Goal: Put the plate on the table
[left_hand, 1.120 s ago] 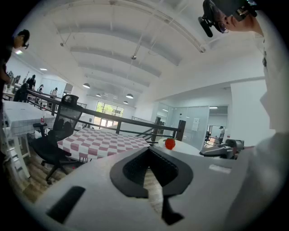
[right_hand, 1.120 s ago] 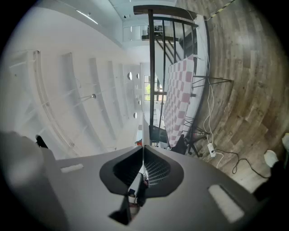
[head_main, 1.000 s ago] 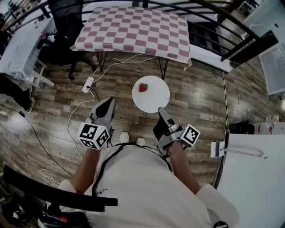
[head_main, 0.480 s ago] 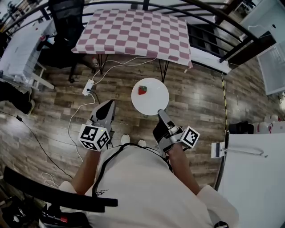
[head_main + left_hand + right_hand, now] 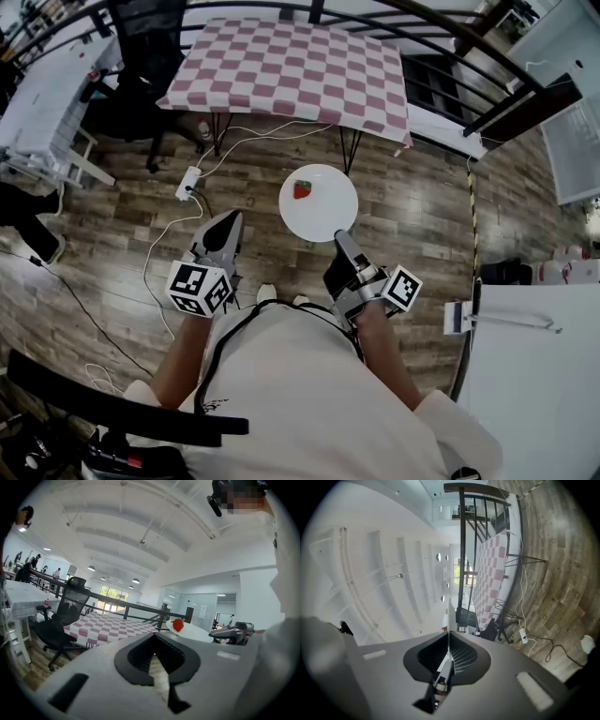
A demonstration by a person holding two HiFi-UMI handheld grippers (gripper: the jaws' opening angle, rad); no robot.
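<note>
One plate (image 5: 323, 211) is pinched by its near rim in the right tool (image 5: 339, 235), the checked desk (image 5: 291, 66) lying well ahead beyond it; the left tool (image 5: 227, 218) is carried closed, empty.

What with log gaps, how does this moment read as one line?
right gripper: shut on plate rim | left gripper: shut, empty | strawberry: on plate | table: ahead, without plate

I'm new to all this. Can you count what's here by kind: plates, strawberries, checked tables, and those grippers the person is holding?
plate: 1
strawberry: 1
checked table: 1
grippers: 2, the left gripper and the right gripper, which holds the plate by its rim
Total: 5
</note>
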